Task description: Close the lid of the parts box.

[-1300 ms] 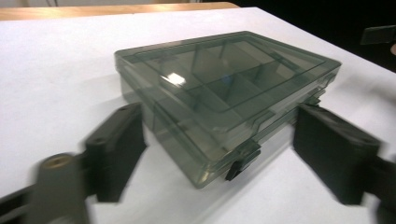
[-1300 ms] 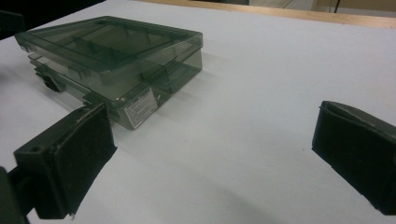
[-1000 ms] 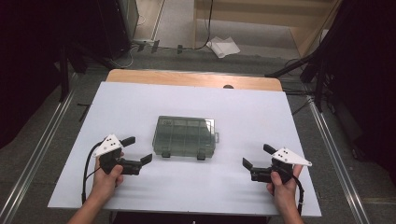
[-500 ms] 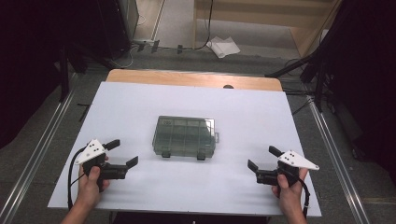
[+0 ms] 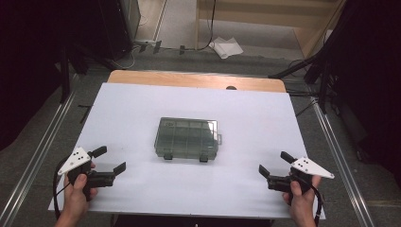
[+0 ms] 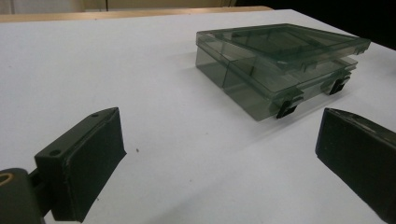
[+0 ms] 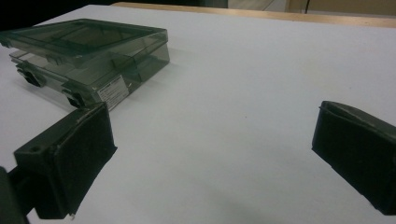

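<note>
- Box (image 5: 187, 138) of smoky clear plastic lies at the middle of the white table (image 5: 142, 101), lid down, its long axis running across me from left to right, with two dark latches on the edge that faces me.
- My left gripper (image 5: 109, 160) hovers near the front left corner of the table, jaws spread wide with nothing between them; the box lies ahead of it and off to the right, well apart.
- My right gripper (image 5: 273, 164) sits near the front right corner, likewise spread and empty; from it the box lies ahead and to the left, also well apart.
- Judging from the high view, the two grippers stand about equally far from the box, one on each flank, so neither hand has a clear advantage; I'd guess both are meant to close in on it together.
- In the left gripper view the box (image 6: 280, 63) shows its latched front edge at upper right; in the right gripper view the box (image 7: 88, 51) sits at upper left, a small white label on its end wall.
- Table top is flat, matte and bare around the box, a strip of wooden edge (image 5: 198, 79) showing at its far side.
- Beyond it: grey floor, dark stands and cables, a crumpled white sheet (image 5: 226, 47) on the ground, and metal rails (image 5: 38, 146) along the table's sides.
</note>
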Demonstrator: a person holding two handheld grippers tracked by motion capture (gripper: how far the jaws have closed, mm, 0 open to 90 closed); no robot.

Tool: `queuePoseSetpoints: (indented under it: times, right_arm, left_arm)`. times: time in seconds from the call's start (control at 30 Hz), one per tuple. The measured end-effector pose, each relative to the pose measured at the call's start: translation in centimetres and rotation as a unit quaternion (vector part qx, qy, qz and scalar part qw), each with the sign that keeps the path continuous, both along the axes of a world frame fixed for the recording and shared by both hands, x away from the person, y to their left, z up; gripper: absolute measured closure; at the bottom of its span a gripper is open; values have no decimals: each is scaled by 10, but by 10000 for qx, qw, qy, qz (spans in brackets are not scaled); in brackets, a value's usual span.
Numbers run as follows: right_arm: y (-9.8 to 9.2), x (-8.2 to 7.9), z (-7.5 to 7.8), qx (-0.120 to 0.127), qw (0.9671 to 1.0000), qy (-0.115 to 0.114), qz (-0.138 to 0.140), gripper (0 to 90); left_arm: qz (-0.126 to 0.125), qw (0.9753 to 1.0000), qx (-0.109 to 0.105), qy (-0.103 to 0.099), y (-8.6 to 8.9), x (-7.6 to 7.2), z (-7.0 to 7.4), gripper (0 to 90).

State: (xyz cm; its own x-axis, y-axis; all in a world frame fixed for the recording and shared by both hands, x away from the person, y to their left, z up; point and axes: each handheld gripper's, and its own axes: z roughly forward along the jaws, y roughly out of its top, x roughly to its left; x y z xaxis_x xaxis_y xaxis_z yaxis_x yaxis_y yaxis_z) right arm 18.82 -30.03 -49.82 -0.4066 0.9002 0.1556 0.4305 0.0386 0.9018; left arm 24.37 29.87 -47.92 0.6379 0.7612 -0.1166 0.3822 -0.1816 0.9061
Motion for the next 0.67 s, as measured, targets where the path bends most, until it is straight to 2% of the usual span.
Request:
queuePoseSetpoints:
  times: [0.37,0.5,0.67]
  right_arm:
    - [-15,-10,0,66,9999,-1,-123,0]
    - [-17,-14,-1,34,9999,31,-141,0]
    - [-19,-15,-1,50,9998,18,-198,0]
  left_arm:
    - [171,9999,-8,4,17,-12,0,4]
    - [185,9997,158,25,20,-13,-2,4]
    - [119,9991,383,148,12,-11,-6,4]
